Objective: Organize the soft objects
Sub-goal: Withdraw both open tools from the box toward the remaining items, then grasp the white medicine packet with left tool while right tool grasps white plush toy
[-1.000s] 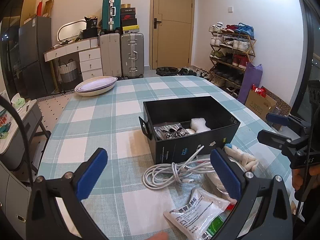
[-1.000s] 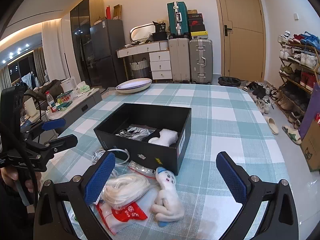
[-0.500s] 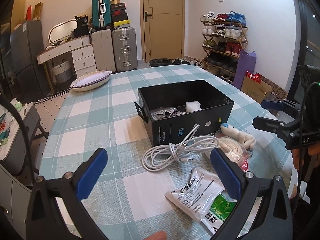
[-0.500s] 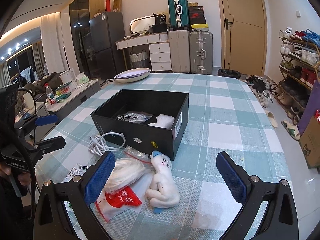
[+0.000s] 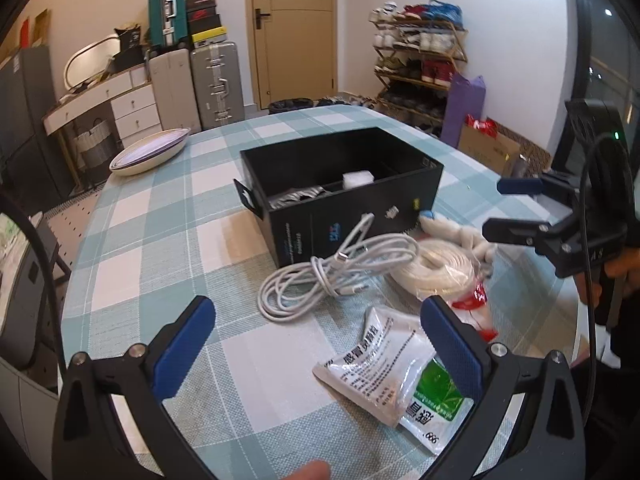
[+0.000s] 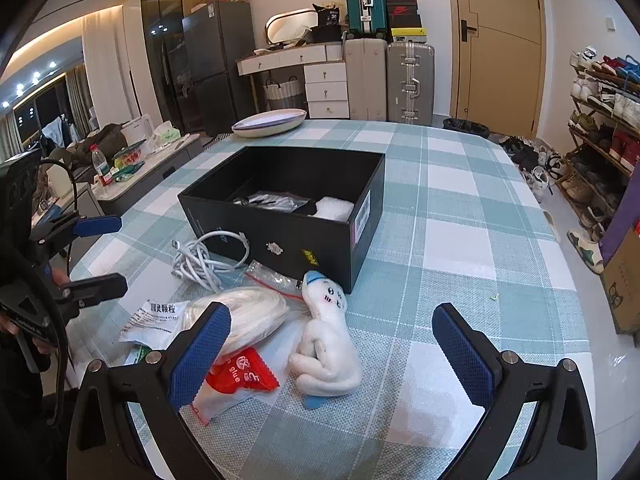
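A black open box (image 5: 352,204) (image 6: 288,216) stands mid-table and holds a silvery packet (image 6: 272,201) and a white foam piece (image 6: 334,209). In front of it lie a coiled white cable (image 5: 332,276) (image 6: 204,258), a bagged white cord (image 5: 436,266) (image 6: 244,318), a white plush toy (image 6: 326,344) (image 5: 460,236) and a white-green medicine sachet (image 5: 392,376) (image 6: 156,318). My left gripper (image 5: 316,344) is open and empty above the sachet. My right gripper (image 6: 332,354) is open and empty over the plush toy.
The table has a teal checked cloth (image 6: 460,216). A stack of shallow plates (image 5: 150,152) (image 6: 270,122) sits at the far end. Suitcases, a dresser, a door and a shoe rack stand behind. The table's right edge drops to the floor.
Both grippers have pulled back from the box towards the near table edge, so the cable, cord bag, sachet and plush toy show more fully. Both stay open.
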{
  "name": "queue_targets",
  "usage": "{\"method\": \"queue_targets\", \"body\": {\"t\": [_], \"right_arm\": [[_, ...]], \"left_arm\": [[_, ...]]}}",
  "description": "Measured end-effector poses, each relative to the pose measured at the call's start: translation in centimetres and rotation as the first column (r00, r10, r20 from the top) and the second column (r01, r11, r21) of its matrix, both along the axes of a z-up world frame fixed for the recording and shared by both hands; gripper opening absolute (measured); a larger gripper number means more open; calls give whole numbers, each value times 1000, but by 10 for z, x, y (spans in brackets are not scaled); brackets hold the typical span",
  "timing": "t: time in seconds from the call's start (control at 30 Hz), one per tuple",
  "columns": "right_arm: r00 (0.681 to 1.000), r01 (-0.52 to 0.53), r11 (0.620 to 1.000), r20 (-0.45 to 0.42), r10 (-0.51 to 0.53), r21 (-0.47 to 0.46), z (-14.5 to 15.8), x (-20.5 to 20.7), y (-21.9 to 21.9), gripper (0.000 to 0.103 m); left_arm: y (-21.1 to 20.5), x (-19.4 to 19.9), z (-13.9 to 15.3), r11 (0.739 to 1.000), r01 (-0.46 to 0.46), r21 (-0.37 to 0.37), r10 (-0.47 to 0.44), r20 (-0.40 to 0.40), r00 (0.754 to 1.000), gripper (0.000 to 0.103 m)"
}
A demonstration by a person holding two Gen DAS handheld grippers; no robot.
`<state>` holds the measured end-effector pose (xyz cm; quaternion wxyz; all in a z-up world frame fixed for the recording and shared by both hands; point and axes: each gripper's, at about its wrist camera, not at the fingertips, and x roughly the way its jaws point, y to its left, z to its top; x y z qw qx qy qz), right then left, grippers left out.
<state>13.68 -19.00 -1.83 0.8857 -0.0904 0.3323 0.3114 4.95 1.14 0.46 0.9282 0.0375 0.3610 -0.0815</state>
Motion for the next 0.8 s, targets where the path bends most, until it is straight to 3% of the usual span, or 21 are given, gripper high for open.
{"method": "queue_targets", "body": {"t": [0.3, 0.8], "right_arm": [[999, -24, 1000, -30, 25, 16, -3, 1, 0, 102], [997, -27, 1000, -66, 27, 5, -11, 6, 0, 102]], "left_arm": [[-2, -1, -6, 997, 76, -13, -77, -71, 994, 103], [-7, -4, -15, 989, 143, -21, -145, -103, 984, 103]]}}
